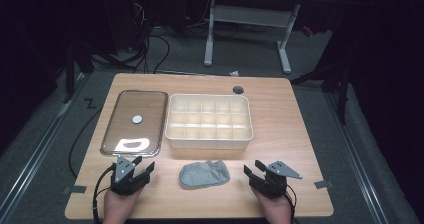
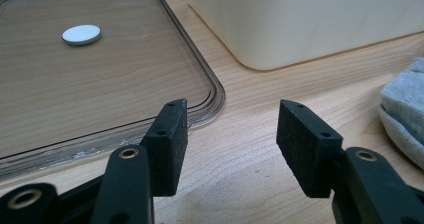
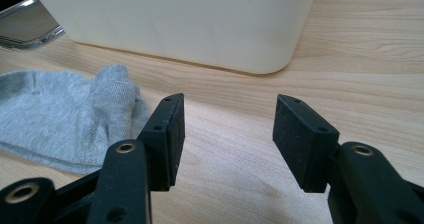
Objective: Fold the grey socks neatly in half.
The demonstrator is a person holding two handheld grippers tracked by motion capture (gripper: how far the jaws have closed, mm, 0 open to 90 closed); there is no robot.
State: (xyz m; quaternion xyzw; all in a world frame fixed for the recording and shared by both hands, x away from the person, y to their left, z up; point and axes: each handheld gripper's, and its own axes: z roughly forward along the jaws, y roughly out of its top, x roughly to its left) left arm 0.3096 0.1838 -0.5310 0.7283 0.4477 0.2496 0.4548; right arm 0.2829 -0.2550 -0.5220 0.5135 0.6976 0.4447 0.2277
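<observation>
A grey sock is lying crumpled on the worktop between the two tools, just in front of the cream compartment box, probably so either hand can be reaching it and lifting it into a cell. The box's clear lid is lying flat to its left, keeping the compartments open from above. The left tool and the right tool are both resting low near the front edge, jaws standing wide apart and holding nothing. Each is pointing forward and angling slightly inward toward the sock, with the person's hands gripping from behind.
</observation>
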